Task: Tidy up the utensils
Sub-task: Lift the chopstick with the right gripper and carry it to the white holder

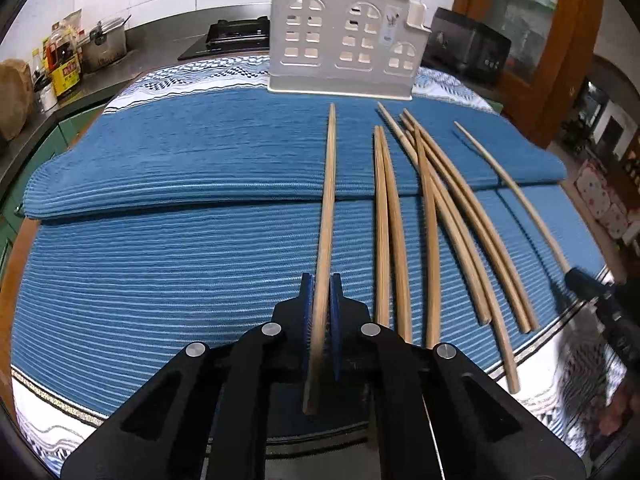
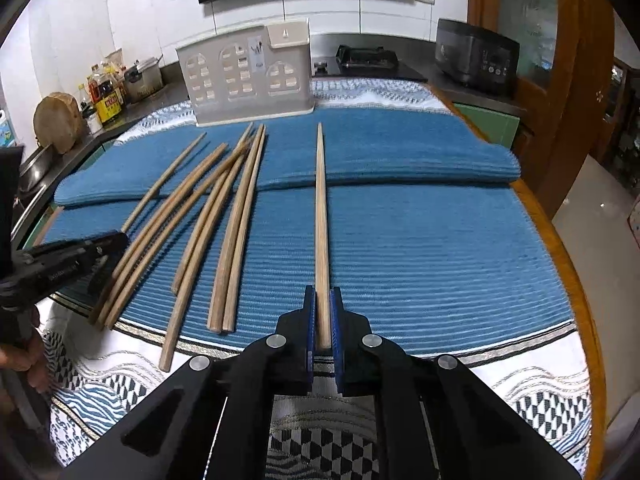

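Each tool, left (image 1: 320, 296) and right (image 2: 323, 308), clamps one chopstick (image 1: 326, 216); roughly seven loose chopsticks (image 2: 236, 240).

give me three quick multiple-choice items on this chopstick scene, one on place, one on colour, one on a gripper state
1. Where does the white holder stand?
A. far end of the mat
B. on the stove
C. beside the cutting board

2. What colour is the ribbed mat?
A. red
B. blue
C. green

3. What is the right gripper doing?
A. open over a bare mat
B. shut on a spoon
C. shut on a chopstick

Key: 1 A, it stands beyond the chopstick tips; 2 B, blue ribbing throughout; 3 C, its fingers press a single chopstick.
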The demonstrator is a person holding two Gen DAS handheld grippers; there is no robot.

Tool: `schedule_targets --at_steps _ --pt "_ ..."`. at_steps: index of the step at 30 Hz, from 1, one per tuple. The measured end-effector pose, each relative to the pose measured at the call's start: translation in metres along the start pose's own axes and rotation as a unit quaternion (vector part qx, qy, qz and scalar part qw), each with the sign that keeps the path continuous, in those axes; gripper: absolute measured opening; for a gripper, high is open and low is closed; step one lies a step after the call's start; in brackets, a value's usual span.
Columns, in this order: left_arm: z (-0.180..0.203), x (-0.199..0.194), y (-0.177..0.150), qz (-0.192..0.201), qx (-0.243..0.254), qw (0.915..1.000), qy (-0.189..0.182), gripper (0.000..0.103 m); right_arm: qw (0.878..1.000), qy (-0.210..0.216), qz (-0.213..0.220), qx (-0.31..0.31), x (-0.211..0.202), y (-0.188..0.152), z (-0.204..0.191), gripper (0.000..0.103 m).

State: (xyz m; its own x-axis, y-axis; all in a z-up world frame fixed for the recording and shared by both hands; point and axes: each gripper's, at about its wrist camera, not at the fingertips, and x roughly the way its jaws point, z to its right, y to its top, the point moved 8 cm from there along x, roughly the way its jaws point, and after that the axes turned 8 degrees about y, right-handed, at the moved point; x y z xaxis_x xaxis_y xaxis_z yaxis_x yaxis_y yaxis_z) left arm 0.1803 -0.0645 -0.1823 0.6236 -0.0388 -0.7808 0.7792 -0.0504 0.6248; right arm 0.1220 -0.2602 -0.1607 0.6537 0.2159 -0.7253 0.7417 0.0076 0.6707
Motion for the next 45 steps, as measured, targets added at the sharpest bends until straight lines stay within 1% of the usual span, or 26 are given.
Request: schedule_targets --at_steps 3,4,5,8,11,13,16,18,24,28,33,36,38,40,41,42,44,45 --pt "0.0 0.0 0.0 -0.003 -0.001 1.0 -0.002 0.007 1.0 0.0 0.014 -0.003 -0.01 0.005 -0.001 0.007" --pt "0.0 0.0 0.0 -0.003 -0.001 1.0 -0.002 0.01 1.0 0.0 0.018 -0.005 -0.013 0.008 -0.001 0.007" --pt "0.001 0.0 0.0 -0.004 0.001 1.0 -0.001 0.012 1.0 0.0 0.021 -0.006 -0.015 0.01 -0.002 0.007" --pt "0.002 0.0 0.0 -0.003 0.016 0.9999 0.005 0.012 0.999 0.0 0.032 -0.013 -0.023 0.018 -0.005 0.007" --pt "0.002 0.001 0.001 -0.007 0.014 0.9999 -0.003 0.008 0.999 -0.001 0.039 -0.023 -0.028 0.026 -0.007 0.007" --pt "0.0 0.0 0.003 -0.007 0.013 0.9999 -0.002 0.006 0.998 -0.002 0.046 -0.031 -0.034 0.033 -0.008 0.007" --pt "0.0 -0.005 0.005 0.003 0.017 0.9998 -0.002 0.006 0.997 -0.002 0.058 -0.043 -0.043 0.045 -0.009 0.007" --pt "-0.002 -0.011 0.008 0.009 0.012 0.9999 -0.006 0.006 0.996 -0.002 0.066 -0.052 -0.049 0.054 -0.01 0.007" --pt "-0.008 -0.033 0.026 0.042 0.007 0.999 -0.017 0.006 0.993 0.001 0.087 -0.077 -0.064 0.083 -0.012 0.007" --pt "-0.011 -0.046 0.043 0.061 0.001 0.9977 -0.029 0.006 0.991 0.01 0.102 -0.092 -0.076 0.111 -0.014 0.007" --pt "-0.014 -0.05 0.059 0.069 0.002 0.9969 -0.038 0.005 0.988 0.02 0.107 -0.113 -0.083 0.144 -0.021 0.007" --pt "-0.013 -0.046 0.057 0.057 0.007 0.9975 -0.042 0.005 0.986 0.019 0.112 -0.123 -0.086 0.16 -0.024 0.007" --pt "-0.01 -0.04 0.049 0.038 0.01 0.9974 -0.061 0.006 0.985 0.021 0.114 -0.128 -0.088 0.168 -0.026 0.007" --pt "-0.009 -0.035 0.039 0.026 0.012 0.9977 -0.061 0.006 0.984 0.021 0.118 -0.134 -0.091 0.175 -0.029 0.007" --pt "-0.009 -0.032 0.034 0.021 0.013 0.9981 -0.056 0.01 0.983 0.021 0.12 -0.137 -0.092 0.177 -0.03 0.007" --pt "-0.009 -0.03 0.028 0.017 0.015 0.9982 -0.056 0.011 0.983 0.022 0.121 -0.139 -0.093 0.18 -0.032 0.007" --pt "-0.01 -0.025 0.016 0.007 0.017 0.9986 -0.05 0.02 0.982 0.021 0.123 -0.144 -0.095 0.183 -0.033 0.007" --pt "-0.011 -0.023 0.011 0.003 0.018 0.9987 -0.048 0.022 0.981 0.02 0.125 -0.147 -0.096 0.185 -0.034 0.007"
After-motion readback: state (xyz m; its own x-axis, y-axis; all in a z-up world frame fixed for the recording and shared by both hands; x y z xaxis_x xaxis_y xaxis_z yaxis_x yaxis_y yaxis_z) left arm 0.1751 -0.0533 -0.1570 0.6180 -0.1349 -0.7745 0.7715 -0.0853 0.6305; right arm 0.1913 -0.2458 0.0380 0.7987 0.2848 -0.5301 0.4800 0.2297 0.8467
